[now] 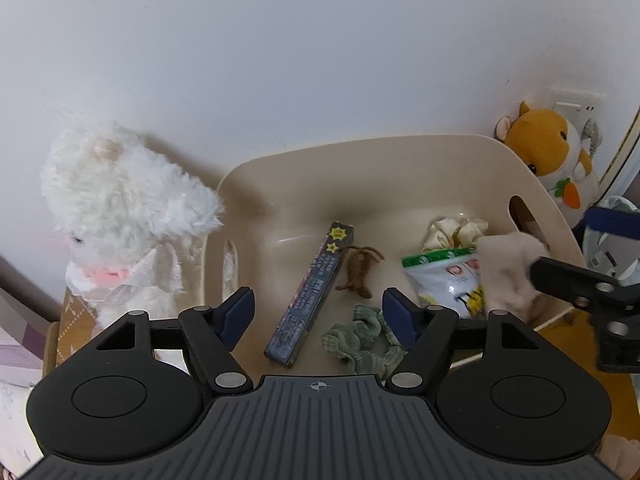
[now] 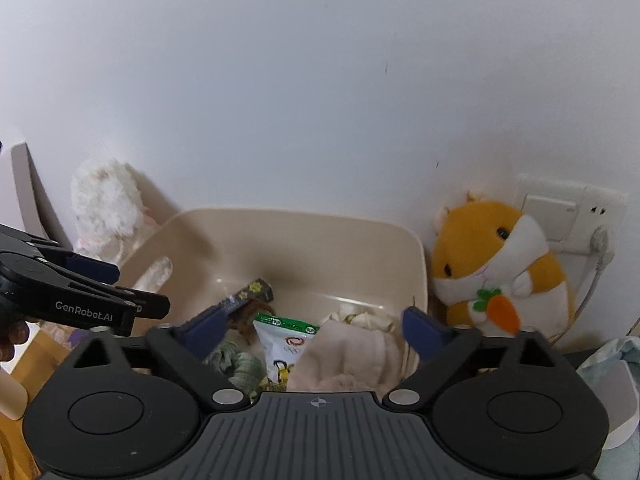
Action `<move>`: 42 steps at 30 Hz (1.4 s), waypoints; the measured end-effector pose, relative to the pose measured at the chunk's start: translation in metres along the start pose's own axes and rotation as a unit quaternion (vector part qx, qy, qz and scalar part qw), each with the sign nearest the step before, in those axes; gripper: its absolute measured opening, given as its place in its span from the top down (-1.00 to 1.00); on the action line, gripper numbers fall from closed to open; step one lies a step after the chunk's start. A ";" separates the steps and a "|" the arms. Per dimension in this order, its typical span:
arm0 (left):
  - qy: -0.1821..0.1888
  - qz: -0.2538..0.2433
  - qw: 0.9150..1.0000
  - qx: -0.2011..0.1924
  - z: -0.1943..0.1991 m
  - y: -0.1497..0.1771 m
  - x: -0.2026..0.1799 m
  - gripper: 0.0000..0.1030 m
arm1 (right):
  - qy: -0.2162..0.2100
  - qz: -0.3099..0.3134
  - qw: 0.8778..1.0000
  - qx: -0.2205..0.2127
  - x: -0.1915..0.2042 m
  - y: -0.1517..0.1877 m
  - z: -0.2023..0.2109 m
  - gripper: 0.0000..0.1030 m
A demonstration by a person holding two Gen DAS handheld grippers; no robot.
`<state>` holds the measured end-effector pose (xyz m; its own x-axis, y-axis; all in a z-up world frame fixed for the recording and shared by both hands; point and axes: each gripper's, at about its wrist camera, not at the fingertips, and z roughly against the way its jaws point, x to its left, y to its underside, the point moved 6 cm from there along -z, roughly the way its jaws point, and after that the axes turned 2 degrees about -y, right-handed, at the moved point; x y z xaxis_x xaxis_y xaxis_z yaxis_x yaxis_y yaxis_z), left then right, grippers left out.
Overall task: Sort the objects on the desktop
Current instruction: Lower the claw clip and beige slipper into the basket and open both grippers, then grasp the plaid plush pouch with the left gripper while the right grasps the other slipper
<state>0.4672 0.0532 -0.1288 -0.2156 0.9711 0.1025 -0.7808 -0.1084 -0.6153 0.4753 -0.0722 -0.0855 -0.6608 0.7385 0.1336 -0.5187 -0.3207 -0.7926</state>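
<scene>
A beige bin (image 1: 360, 152) holds a long dark blue box (image 1: 312, 292), a brown tangle (image 1: 360, 272), a green scrunchie (image 1: 360, 340), a cream scrunchie (image 1: 456, 232), a snack packet (image 1: 452, 280) and a pale pink cloth (image 1: 508, 268). My left gripper (image 1: 318, 306) hangs open above the box and green scrunchie, touching neither. My right gripper (image 2: 314, 326) stands wide open over the pink cloth (image 2: 352, 356), whose folds lie loose between the pads without being pressed. One right finger (image 1: 568, 276) shows at the cloth's edge in the left wrist view.
A white fluffy plush (image 1: 120, 208) sits left of the bin against the wall. An orange hamster plush (image 2: 500, 264) sits right of it, by a wall socket (image 2: 560, 216) with a plugged cable. A light blue item (image 2: 612, 360) lies at far right.
</scene>
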 end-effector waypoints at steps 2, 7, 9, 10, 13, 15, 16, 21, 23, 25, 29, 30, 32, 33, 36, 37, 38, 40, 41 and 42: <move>0.006 -0.010 1.000 -0.007 0.008 0.001 -0.001 -0.46 | -0.007 0.011 1.000 -0.007 0.001 0.001 0.012 -1.00; 0.019 -0.040 0.999 -0.012 0.031 0.019 0.006 -0.49 | -0.019 0.026 0.999 -0.004 -0.003 0.012 0.039 -1.00; 0.026 -0.049 0.998 -0.008 0.039 0.028 0.009 -0.49 | -0.022 0.030 0.999 0.000 -0.006 0.021 0.050 -1.00; 0.028 -0.051 0.998 -0.005 0.041 0.032 0.010 -0.49 | -0.022 0.035 0.999 0.003 -0.008 0.027 0.056 -1.00; 0.042 -0.061 0.997 0.006 0.052 0.050 0.011 -0.49 | -0.019 0.051 0.998 0.017 -0.013 0.046 0.071 -1.00; 0.055 -0.067 0.996 0.016 0.062 0.065 0.013 -0.49 | -0.016 0.058 0.998 0.027 -0.017 0.059 0.082 -1.00; 0.063 -0.072 0.995 0.024 0.065 0.075 0.013 -0.49 | -0.015 0.062 0.997 0.033 -0.019 0.066 0.088 -1.00; 0.083 -0.114 0.988 0.056 0.073 0.118 0.009 -0.49 | -0.005 0.057 0.996 0.061 -0.031 0.104 0.111 -1.00; 0.090 -0.144 0.984 0.062 0.075 0.134 0.005 -0.49 | -0.001 0.051 0.996 0.073 -0.036 0.118 0.119 -1.00; 0.090 -0.180 0.977 0.065 0.078 0.148 0.001 -0.49 | 0.003 0.052 0.995 0.083 -0.040 0.132 0.124 -1.00; 0.091 -0.255 0.961 0.062 0.084 0.169 -0.009 -0.49 | -0.003 0.059 0.992 0.111 -0.042 0.155 0.132 -1.00; 0.091 -0.270 0.956 0.061 0.085 0.172 -0.011 -0.49 | -0.008 0.054 0.991 0.119 -0.043 0.160 0.133 -1.00; 0.093 -0.295 0.949 0.061 0.087 0.179 -0.015 -0.49 | -0.019 0.044 0.990 0.129 -0.043 0.168 0.135 -1.00; 0.095 -0.307 0.945 0.061 0.087 0.182 -0.017 -0.49 | -0.022 0.046 0.990 0.132 -0.041 0.172 0.137 -1.00; 0.098 -0.348 0.930 0.057 0.089 0.193 -0.024 -0.49 | -0.032 0.064 0.987 0.146 -0.037 0.180 0.137 -1.00; 0.099 -0.363 0.925 0.055 0.088 0.197 -0.027 -0.49 | -0.037 0.069 0.985 0.153 -0.035 0.184 0.136 -1.00; 0.099 -0.375 0.920 0.054 0.088 0.200 -0.029 -0.49 | -0.041 0.072 0.984 0.159 -0.034 0.187 0.135 -1.00; 0.101 -0.401 0.909 0.053 0.086 0.208 -0.034 -0.49 | -0.046 0.079 0.981 0.172 -0.031 0.194 0.133 -1.00; 0.101 -0.409 0.906 0.052 0.085 0.211 -0.035 -0.49 | -0.047 0.081 0.980 0.177 -0.029 0.197 0.132 -1.00; 0.101 -0.417 0.902 0.052 0.082 0.215 -0.037 -0.49 | -0.047 0.083 0.979 0.181 -0.027 0.200 0.130 -1.00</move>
<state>0.2588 -0.0239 -0.2006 0.5743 0.7425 0.3448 -0.6756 0.6677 -0.3126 0.3190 -0.2338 -0.1707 -0.7905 0.6062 0.0879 -0.5467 -0.6335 -0.5476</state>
